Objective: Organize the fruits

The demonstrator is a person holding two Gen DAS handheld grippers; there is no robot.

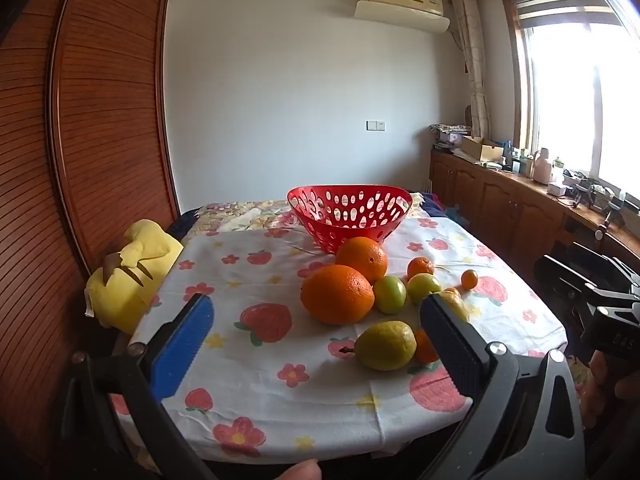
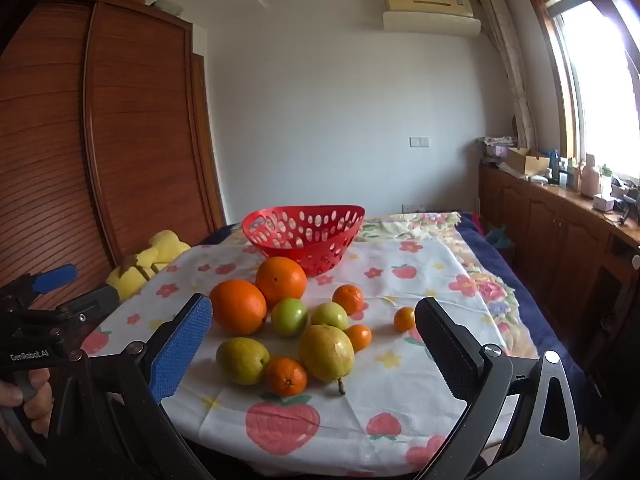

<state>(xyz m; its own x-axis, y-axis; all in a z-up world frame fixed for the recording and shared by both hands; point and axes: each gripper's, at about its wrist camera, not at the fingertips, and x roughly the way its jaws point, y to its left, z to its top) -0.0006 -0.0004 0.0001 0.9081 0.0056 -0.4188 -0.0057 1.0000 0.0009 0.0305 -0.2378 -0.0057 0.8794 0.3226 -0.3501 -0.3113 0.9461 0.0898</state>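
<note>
A red perforated basket (image 1: pixel 349 210) (image 2: pixel 304 230) stands empty at the far side of the table. In front of it lies a cluster of fruit: two big oranges (image 1: pixel 337 294) (image 2: pixel 238 306), two green apples (image 1: pixel 390 294) (image 2: pixel 289 317), two yellow-green pears (image 1: pixel 386 345) (image 2: pixel 326 352) and several small tangerines (image 2: pixel 286 376). My left gripper (image 1: pixel 316 344) is open and empty, hovering at the near table edge left of the fruit. My right gripper (image 2: pixel 314 354) is open and empty, hovering in front of the pears.
A flower-and-strawberry cloth (image 1: pixel 280 392) covers the table. A yellow plush toy (image 1: pixel 132 276) sits at its left edge by the wooden wardrobe (image 1: pixel 80 120). A wooden cabinet (image 2: pixel 560 232) with clutter runs along the right wall under the window.
</note>
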